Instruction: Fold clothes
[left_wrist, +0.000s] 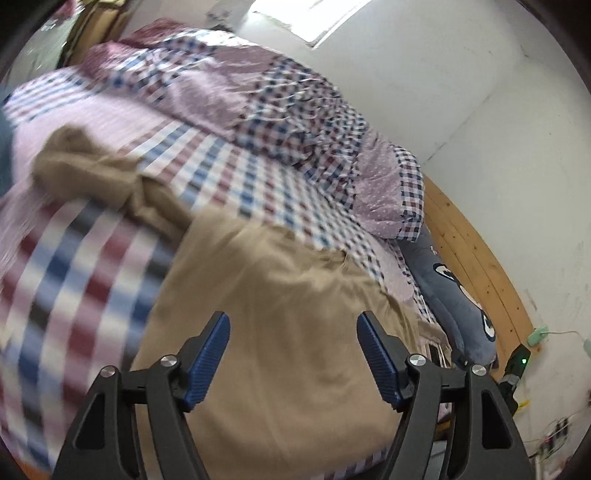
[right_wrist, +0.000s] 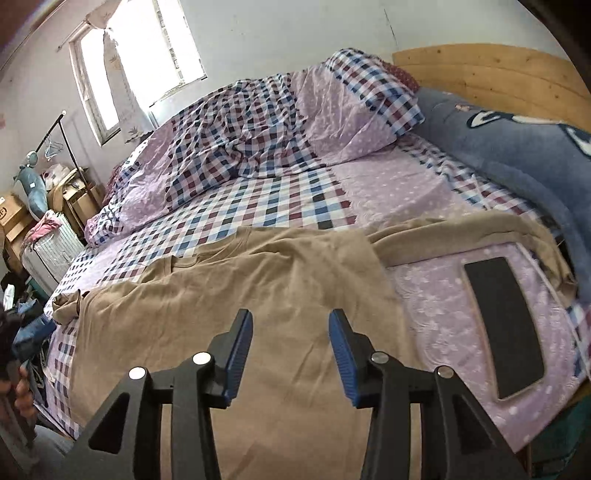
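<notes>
Checked bed (right_wrist: 280, 206), tan garment (right_wrist: 229, 295) spread flat, both tongs (left_wrist: 293, 325) (right_wrist: 291, 325) angled down, parted, empty.

The garment (right_wrist: 236, 295) spread on the bed is plain tan. The bedsheet (right_wrist: 258, 206) shows white, blue and maroon checks beside lilac panels with white dots, and the rumpled quilt (right_wrist: 236, 144) repeats both patterns. The long pillow (right_wrist: 517, 155) is grey-blue, the headboard (right_wrist: 480, 77) pale wood, and the pads (right_wrist: 236, 354) blue.
</notes>
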